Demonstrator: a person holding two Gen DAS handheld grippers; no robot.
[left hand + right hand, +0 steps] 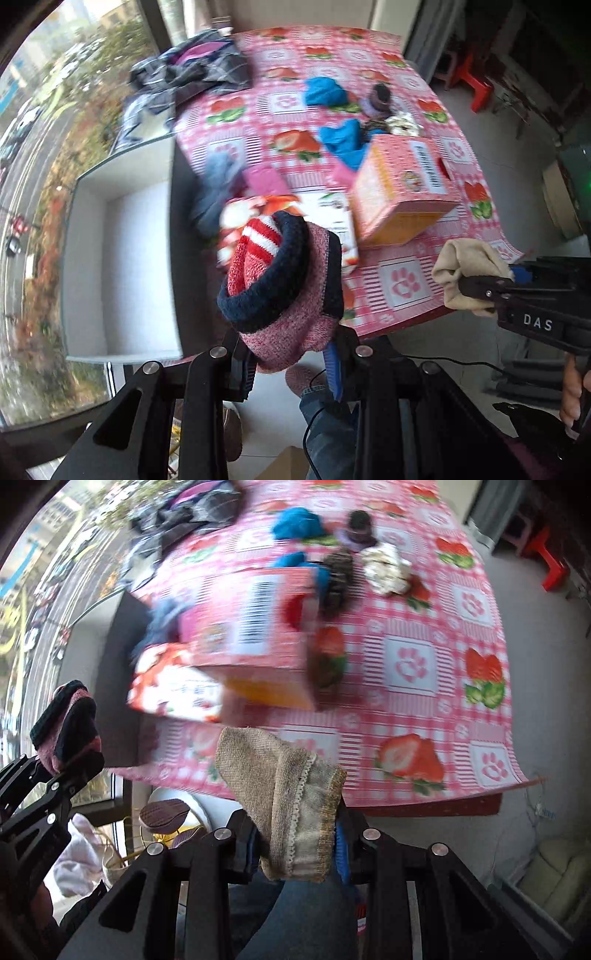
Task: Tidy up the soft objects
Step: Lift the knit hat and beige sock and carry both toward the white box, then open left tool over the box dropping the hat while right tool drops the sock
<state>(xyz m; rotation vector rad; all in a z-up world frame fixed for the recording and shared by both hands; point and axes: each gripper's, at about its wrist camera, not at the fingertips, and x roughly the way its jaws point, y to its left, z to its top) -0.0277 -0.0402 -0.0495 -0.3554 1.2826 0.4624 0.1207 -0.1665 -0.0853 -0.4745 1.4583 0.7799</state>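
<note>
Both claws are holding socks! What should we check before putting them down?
1. Left gripper shut on the pink and navy sock: ok.
2. Right gripper shut on the beige sock: ok.
3. Socks hanging free of the tablecloth: ok, both are off the near edge.
4. Where each sock belongs: cannot tell; blue socks and other bundles lie on the far side, but no matching partner shows.
5. Pink box open to take socks: cannot tell, the view is blurred.
6. Free cloth to set them on: ok, bare cloth right of the box.
</note>
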